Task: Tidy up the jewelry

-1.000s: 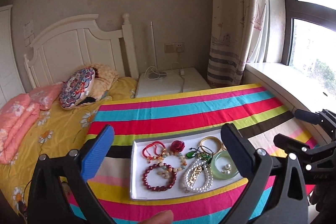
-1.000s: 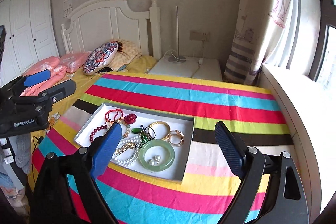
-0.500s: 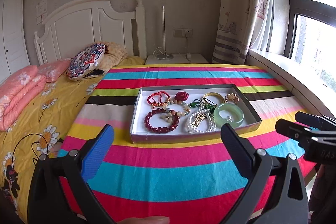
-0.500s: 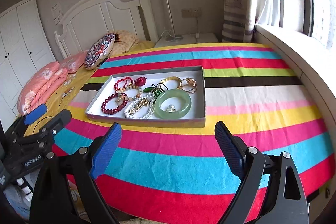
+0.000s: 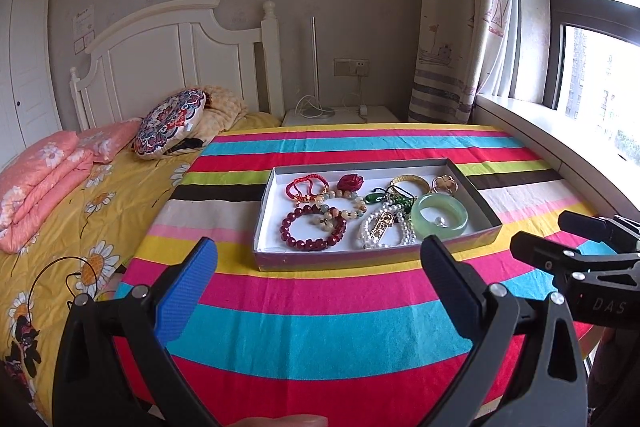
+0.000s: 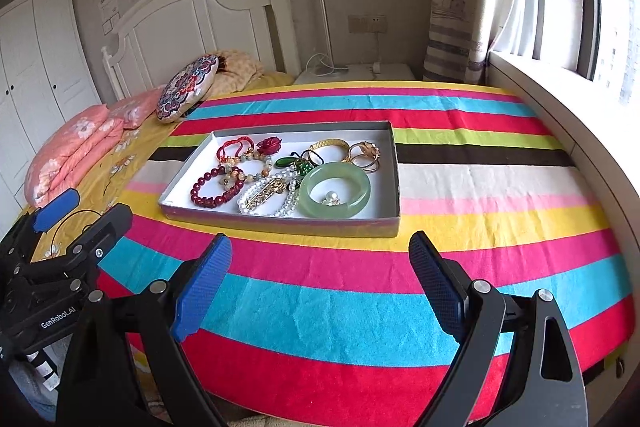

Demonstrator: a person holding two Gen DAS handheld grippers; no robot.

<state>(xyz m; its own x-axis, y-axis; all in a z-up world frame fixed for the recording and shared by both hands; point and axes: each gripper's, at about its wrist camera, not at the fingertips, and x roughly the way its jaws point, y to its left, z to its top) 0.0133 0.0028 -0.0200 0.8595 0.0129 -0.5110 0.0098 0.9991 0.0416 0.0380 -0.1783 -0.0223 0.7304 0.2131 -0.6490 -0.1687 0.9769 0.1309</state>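
Change: both views pulled back from the tray point(image 5: 376, 259); jewelry point(image 6: 280, 179) lies inside, unmoved.
Left claw point(image 5: 320, 267): wide apart, empty.
Right claw point(image 6: 320, 263): wide apart, empty.
Meaning: sorting stage unclear.

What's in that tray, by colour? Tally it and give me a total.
Red (cord bracelet, rose, dark bead bracelet): 3
Green (jade bangle, pendant tangle): 2
Gold (gold bangle, ring cluster): 2
White (pearl strand, small pearl piece inside the jade bangle): 2
Beige bead bracelet: 1
Total: 10, counting the tangle as one.
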